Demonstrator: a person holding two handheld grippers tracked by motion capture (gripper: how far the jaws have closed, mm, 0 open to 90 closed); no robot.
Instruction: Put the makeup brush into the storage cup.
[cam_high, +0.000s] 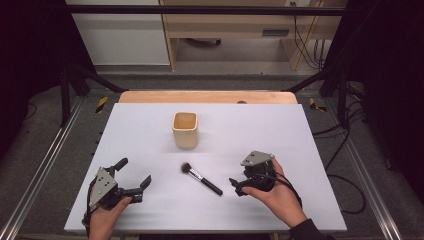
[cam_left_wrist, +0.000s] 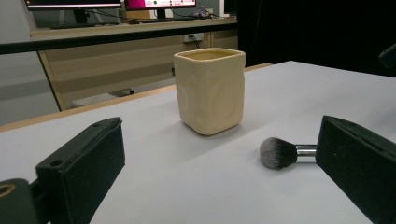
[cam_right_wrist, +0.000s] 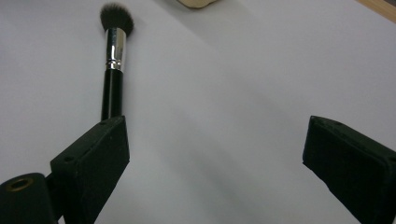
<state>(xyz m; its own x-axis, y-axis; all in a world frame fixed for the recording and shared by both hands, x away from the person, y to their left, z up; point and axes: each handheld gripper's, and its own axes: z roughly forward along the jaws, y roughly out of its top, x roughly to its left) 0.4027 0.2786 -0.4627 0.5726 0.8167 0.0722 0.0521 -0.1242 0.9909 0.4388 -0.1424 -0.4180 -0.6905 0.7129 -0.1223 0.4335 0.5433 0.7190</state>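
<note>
The brush (cam_high: 201, 178) is lying flat on the smooth white table (cam_high: 280, 135) between your grippers, its soft dark tuft, shiny metal collar and slim black handle pointing toward the right gripper (cam_high: 236, 186). Behind it, a squarish, rounded cream cup (cam_high: 185, 130) is standing upright. You are holding both the right and the left gripper (cam_high: 134, 175) with blocky black jaws spread wide, gripping nothing.

High view: we looked forward and down from above the near edge, taking in the whole table (cam_high: 150, 210).
Left gripper view: we sat low, facing the cup (cam_left_wrist: 210, 91) from close by.
Right gripper view: we hung near the surface, angled down along the brush (cam_right_wrist: 113, 65).
Shared: brush (cam_high: 201, 178), cup (cam_high: 185, 130).
</note>
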